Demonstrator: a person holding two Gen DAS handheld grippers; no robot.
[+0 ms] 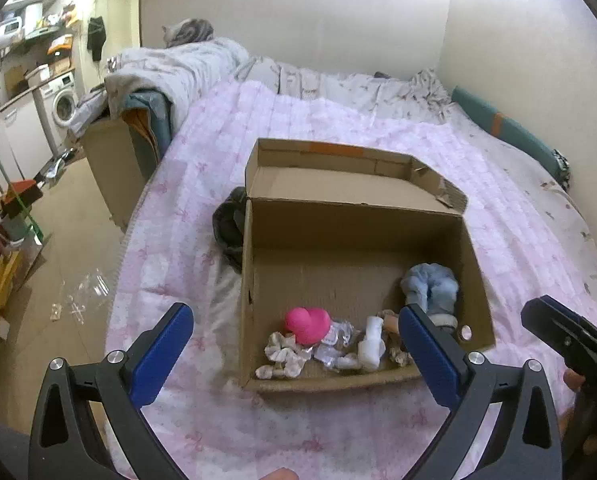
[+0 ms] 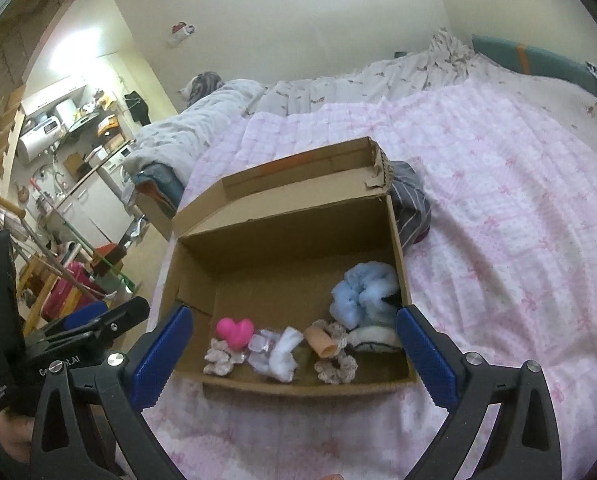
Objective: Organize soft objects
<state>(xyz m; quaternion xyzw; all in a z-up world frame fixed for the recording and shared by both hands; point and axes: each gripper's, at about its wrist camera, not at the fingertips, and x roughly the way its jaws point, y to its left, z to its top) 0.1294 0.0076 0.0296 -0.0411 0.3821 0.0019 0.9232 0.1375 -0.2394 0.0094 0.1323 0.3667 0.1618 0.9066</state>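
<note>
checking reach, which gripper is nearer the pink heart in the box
Left. The left gripper hangs open over the box's near left side, by the pink heart. The right gripper hangs open further right, nearer the blue fluffy piece.

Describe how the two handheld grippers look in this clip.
Both match: the left gripper and right gripper have black plastic frames with triangular cut-outs, silver round bolts, and blue ribbed pads on the fingers. The left one's body carries small white lettering, seen from the right wrist.
</note>
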